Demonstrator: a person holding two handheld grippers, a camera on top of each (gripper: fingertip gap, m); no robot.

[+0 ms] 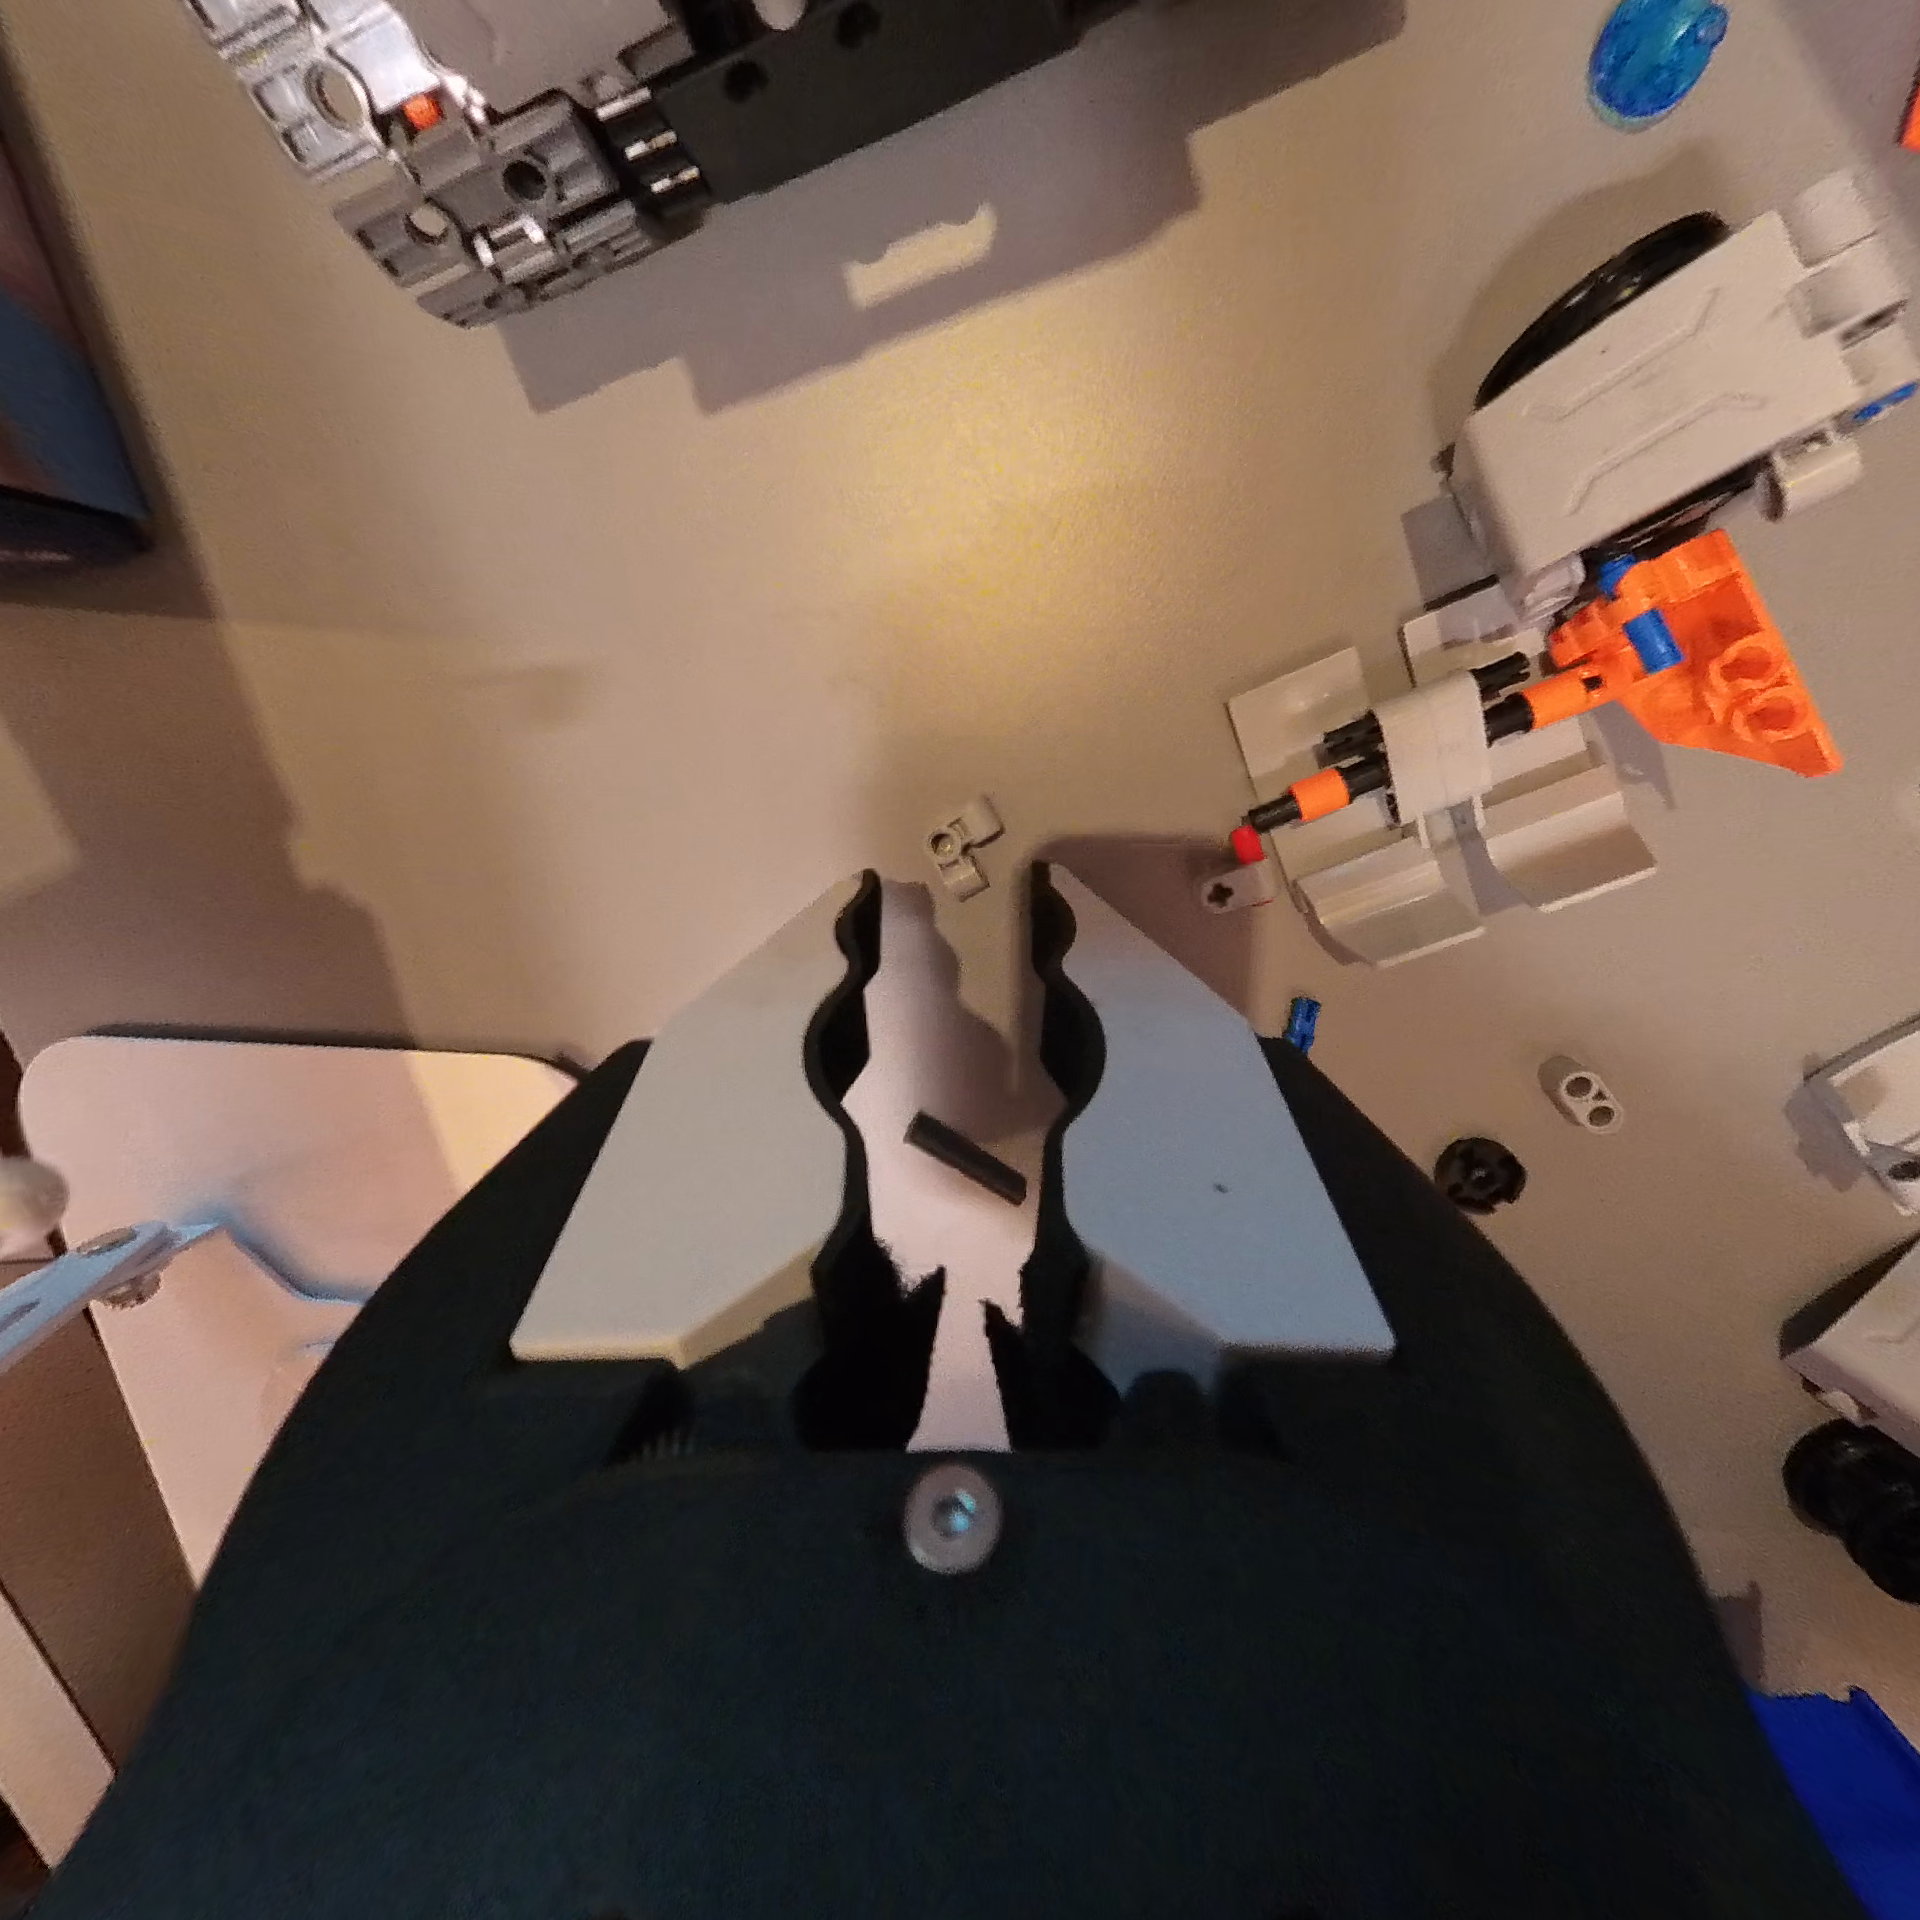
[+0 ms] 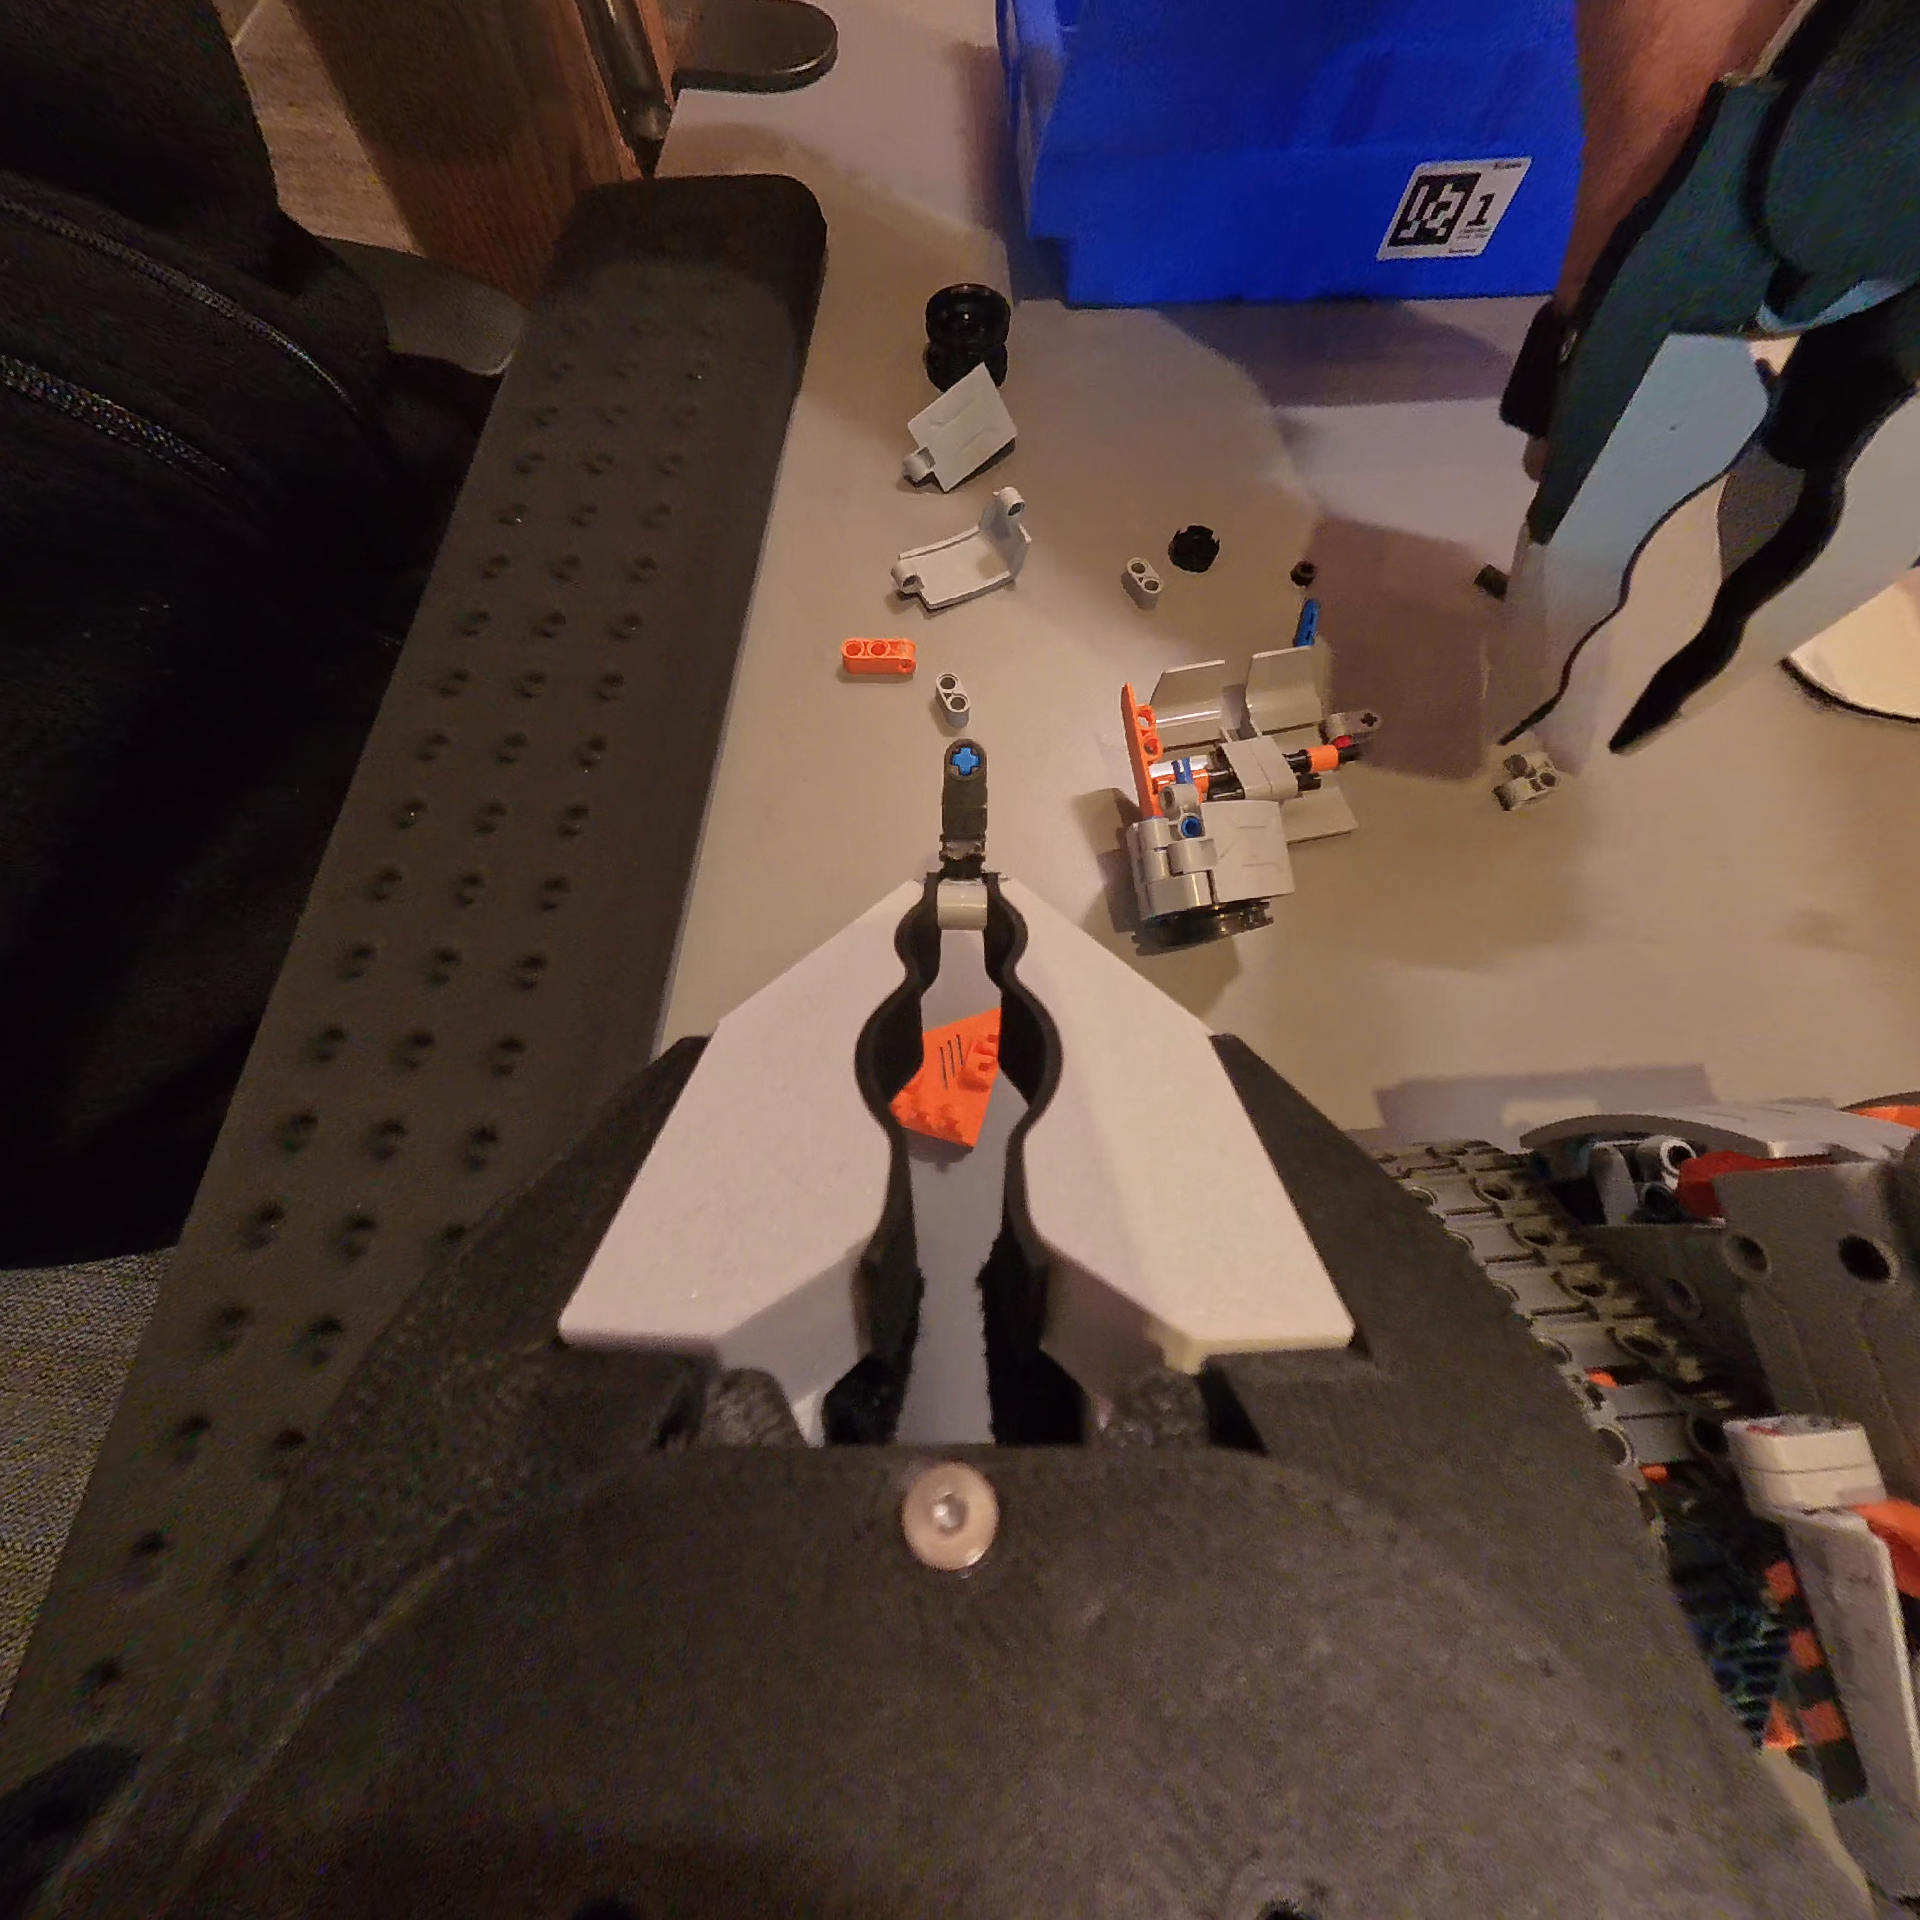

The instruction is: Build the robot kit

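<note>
1. The pale beige tabletop [image 1: 644, 644] is the largest thing before me, strewn with plastic building-toy parts. A bright blue plastic bin [image 2: 1288, 145] bearing a printed marker tag stands at its far side in my right view, and a long black perforated foam block [image 2: 582, 727] runs along the left.
2. A big grey-and-black build of beams and track links [image 1: 520, 177] lies far from my left hand. The same kind of tracked assembly [image 2: 1621, 1278] sits near right in my right view.
3. A smaller grey motor-like sub-assembly with orange panels and a black axle [image 1: 1538, 665] rests to the right of my left gripper [image 1: 956, 883], well within reach but untouched.
4. My left gripper hangs over the table with its jaws parted and nothing between them. A small light-grey pin connector [image 1: 964, 844] lies just beyond the tips, and a short black axle piece [image 1: 966, 1158] lies on the table under the gap (below, not held).
5. My right gripper [image 2: 961, 902] is clenched on a small grey connector carrying a dark pin with a blue cross end [image 2: 964, 810], which stands out past the tips above the table.
6. An orange flat plate [image 2: 951, 1081] lies on the table beneath my right fingers.
7. As for progress: the builds are partly joined, loose pieces remain scattered, and one piece is in hand and not attached to anything.
</note>
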